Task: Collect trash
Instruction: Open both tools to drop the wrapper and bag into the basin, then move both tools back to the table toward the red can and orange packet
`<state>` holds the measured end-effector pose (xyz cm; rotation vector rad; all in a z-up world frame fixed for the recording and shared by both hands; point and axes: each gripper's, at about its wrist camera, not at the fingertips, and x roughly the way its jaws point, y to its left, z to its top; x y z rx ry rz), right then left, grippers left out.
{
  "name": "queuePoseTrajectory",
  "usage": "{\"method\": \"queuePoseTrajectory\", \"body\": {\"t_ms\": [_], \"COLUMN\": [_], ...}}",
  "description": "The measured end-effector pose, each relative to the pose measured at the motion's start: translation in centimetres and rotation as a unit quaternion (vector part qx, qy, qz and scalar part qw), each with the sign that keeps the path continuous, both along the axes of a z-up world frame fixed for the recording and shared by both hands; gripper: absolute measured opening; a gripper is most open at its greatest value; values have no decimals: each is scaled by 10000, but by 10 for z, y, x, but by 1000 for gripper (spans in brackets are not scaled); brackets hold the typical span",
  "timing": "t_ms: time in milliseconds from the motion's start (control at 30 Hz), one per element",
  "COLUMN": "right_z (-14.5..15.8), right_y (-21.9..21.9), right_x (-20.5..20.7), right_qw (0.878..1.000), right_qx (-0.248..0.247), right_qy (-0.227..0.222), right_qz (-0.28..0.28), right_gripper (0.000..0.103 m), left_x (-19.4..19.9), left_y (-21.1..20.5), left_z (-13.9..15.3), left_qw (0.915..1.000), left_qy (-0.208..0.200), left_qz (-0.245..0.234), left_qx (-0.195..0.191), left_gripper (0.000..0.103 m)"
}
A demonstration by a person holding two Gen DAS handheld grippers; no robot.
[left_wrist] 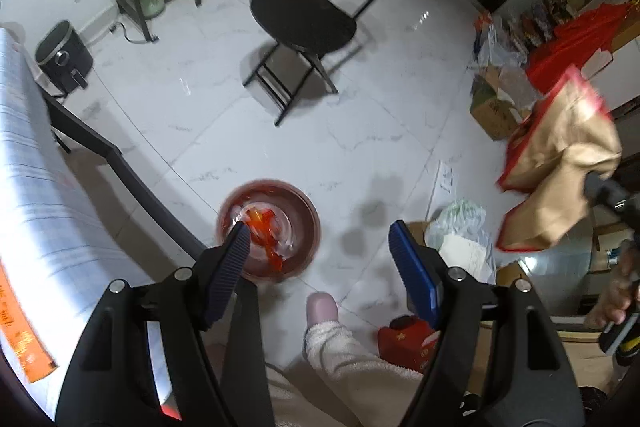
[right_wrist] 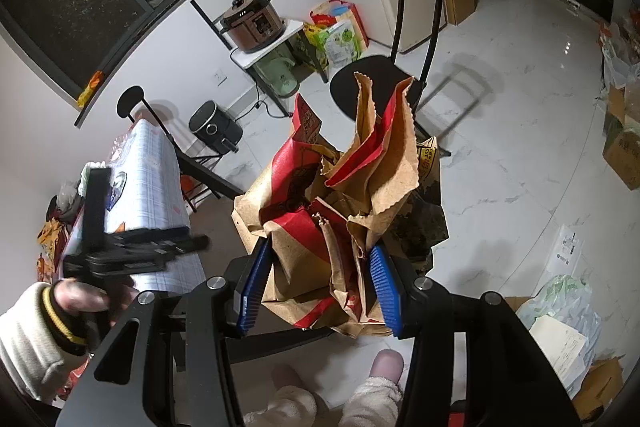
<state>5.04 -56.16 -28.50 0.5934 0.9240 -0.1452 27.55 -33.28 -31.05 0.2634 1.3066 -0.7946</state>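
A round brown bin (left_wrist: 310, 215) stands on the white floor, with a red-orange wrapper (left_wrist: 264, 223) and clear plastic inside. My left gripper (left_wrist: 318, 231) hangs open above it, its left finger over the bin and nothing between the jaws. My right gripper (right_wrist: 320, 251) is shut on a crumpled brown-and-red paper bag (right_wrist: 380, 187), held up in the air. The same paper bag (left_wrist: 560, 163) shows at the right edge of the left wrist view. A hand (right_wrist: 80, 299) in a cream sleeve holds the left tool, blurred, beside the table.
A table with a checked cloth (left_wrist: 32, 187) is at the left, a black chair (left_wrist: 304, 19) ahead. Cardboard boxes (left_wrist: 492, 111), a white-green plastic bag (left_wrist: 460, 223) and a red box (left_wrist: 408, 341) lie at the right. A slippered foot (left_wrist: 322, 307) is below.
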Motion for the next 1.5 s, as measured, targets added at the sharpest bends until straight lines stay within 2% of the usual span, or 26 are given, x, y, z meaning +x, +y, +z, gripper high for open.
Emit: {"method": "queuePoseTrajectory", "body": {"t_ms": [133,300,533,733,867,1033,1233,1367,1500], "right_z": [-22,-51,-72,-78,-68,-48,-9,17,39], "right_y": [17,45,78,96,102,105,112,129,155], "right_x": [16,45,89,116,121,125,123,121,121], "right_qw": [9993,9965,9924,9892,9907,9928,9946,9926,9874], "right_qx": [109,38,-103,-270,-318,-386,-480,-525,-555], "right_qy": [245,596,827,999,890,665,221,-52,-311], "right_qz": [242,588,905,1040,983,917,893,1095,1450], "right_gripper": [50,52,55,66,78,78,78,78,78], "left_x": [1,-1,-7,-9,-10,-14,-24,-33,-45], "left_y": [27,66,129,175,195,215,241,269,314], "left_z": [31,65,91,104,110,118,130,143,158], "left_qw": [9989,9937,9853,9774,9735,9697,9642,9585,9483], "left_qy": [-392,-930,-1270,-1474,-1524,-1597,-1742,-1868,-2007], "left_qz": [229,619,1138,1504,1693,1833,1992,2152,2456], "left_qx": [-92,-84,74,206,220,224,181,125,128], "left_gripper": [74,82,86,91,92,92,92,92,92]}}
